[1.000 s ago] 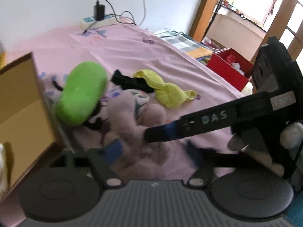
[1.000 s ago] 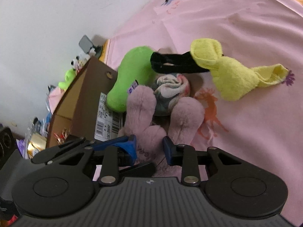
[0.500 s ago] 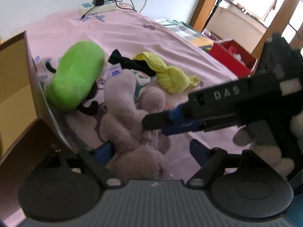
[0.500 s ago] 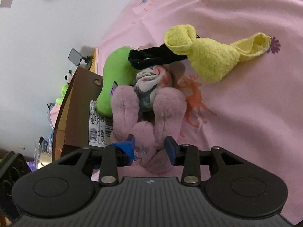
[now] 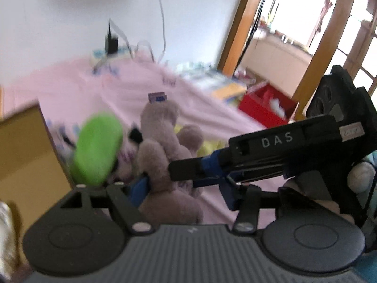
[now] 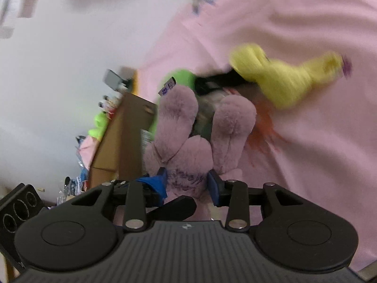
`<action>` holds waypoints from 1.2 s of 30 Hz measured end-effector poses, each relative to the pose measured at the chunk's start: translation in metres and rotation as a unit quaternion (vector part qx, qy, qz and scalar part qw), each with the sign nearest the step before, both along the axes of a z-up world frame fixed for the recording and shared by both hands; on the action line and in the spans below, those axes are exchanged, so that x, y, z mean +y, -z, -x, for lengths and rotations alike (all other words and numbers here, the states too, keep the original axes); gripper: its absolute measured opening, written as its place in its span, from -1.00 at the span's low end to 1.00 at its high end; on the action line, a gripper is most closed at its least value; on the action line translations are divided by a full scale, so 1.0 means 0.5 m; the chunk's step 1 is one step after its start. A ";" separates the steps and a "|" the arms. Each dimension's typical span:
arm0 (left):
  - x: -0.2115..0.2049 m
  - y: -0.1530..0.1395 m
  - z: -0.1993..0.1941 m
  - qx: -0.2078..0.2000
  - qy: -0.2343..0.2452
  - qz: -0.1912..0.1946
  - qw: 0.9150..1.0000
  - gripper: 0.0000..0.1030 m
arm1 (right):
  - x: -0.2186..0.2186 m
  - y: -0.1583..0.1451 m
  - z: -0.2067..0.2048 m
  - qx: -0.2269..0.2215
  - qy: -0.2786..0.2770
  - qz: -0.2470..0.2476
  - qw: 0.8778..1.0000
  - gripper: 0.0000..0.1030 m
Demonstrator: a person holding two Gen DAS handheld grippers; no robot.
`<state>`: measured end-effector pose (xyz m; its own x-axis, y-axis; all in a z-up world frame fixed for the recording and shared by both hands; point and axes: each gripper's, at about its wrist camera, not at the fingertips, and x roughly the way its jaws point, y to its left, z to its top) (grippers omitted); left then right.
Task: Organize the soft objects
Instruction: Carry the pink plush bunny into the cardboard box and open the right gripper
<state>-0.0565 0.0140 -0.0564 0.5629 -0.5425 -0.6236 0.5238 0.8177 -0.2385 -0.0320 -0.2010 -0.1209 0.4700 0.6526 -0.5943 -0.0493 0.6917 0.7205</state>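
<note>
1. Right gripper [image 6: 187,184] was pinching the mauve furry plush rabbit [image 6: 188,141] at its body, blue pads pressed into the fur on both sides.
2. Change vs half a second earlier: the rabbit was lying on the pink printed bedsheet [image 6: 306,141]; now its ears stood upright in the left wrist view, purple tag on top. Looked lifted clear of the sheet, though its underside was hidden.
3. Left gripper [image 5: 186,192] had its jaws spread wide; the rabbit's lower body sat between them. The left pad touched fur, the right pad stood apart, so no grip from that side.
4. Both views were motion-blurred, so the rig was moving.
5. Lime-green oval plush cushion [image 5: 96,151] lay just beside the rabbit, against the brown cardboard box [image 5: 23,155]. Yellow knotted terry towel [image 6: 282,80] and black fabric strip [image 6: 212,81] lay behind on the sheet.
6. Judgement: pick done, and the transfer of the rabbit to the box comes next. A loose single-side pinch on fur could slip.
</note>
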 end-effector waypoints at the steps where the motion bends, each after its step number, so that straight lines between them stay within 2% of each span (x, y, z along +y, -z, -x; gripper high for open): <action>1: 0.007 -0.018 0.001 -0.013 -0.005 0.005 1.000 0.02 | 0.006 -0.021 -0.001 -0.017 -0.004 0.001 1.000 -0.57; 7: 0.099 -0.105 0.000 -0.079 -0.070 0.023 0.994 0.02 | 0.088 -0.122 -0.047 -0.108 -0.053 -0.005 0.993 -0.56; 10: 0.162 -0.122 -0.003 -0.088 -0.116 0.033 0.989 0.02 | 0.154 -0.147 -0.086 -0.140 -0.092 -0.006 0.986 -0.56; 12: 0.204 -0.117 -0.008 -0.078 -0.150 0.039 0.985 0.02 | 0.204 -0.154 -0.112 -0.154 -0.129 0.001 0.980 -0.56; 15: 0.260 -0.092 -0.015 -0.053 -0.193 0.045 0.979 0.02 | 0.277 -0.141 -0.152 -0.143 -0.178 0.017 0.973 -0.56; 20: 0.331 -0.022 -0.039 0.009 -0.256 0.042 0.966 0.02 | 0.386 -0.073 -0.191 -0.097 -0.238 0.044 0.965 -0.56; 27: 0.394 0.077 -0.045 0.104 -0.293 0.059 0.949 0.02 | 0.474 0.012 -0.179 -0.047 -0.280 0.107 0.953 -0.56; 29: 0.403 0.089 -0.039 0.116 -0.294 0.061 0.947 0.07 | 0.482 0.026 -0.180 -0.030 -0.283 0.115 0.952 -0.56; 32: 0.401 0.090 -0.033 0.115 -0.302 0.045 0.945 0.35 | 0.482 0.028 -0.173 -0.033 -0.282 0.123 0.951 -0.56; 36: 0.395 0.070 -0.037 0.108 -0.309 0.007 0.945 0.40 | 0.464 0.003 -0.159 -0.060 -0.262 0.118 0.956 -0.56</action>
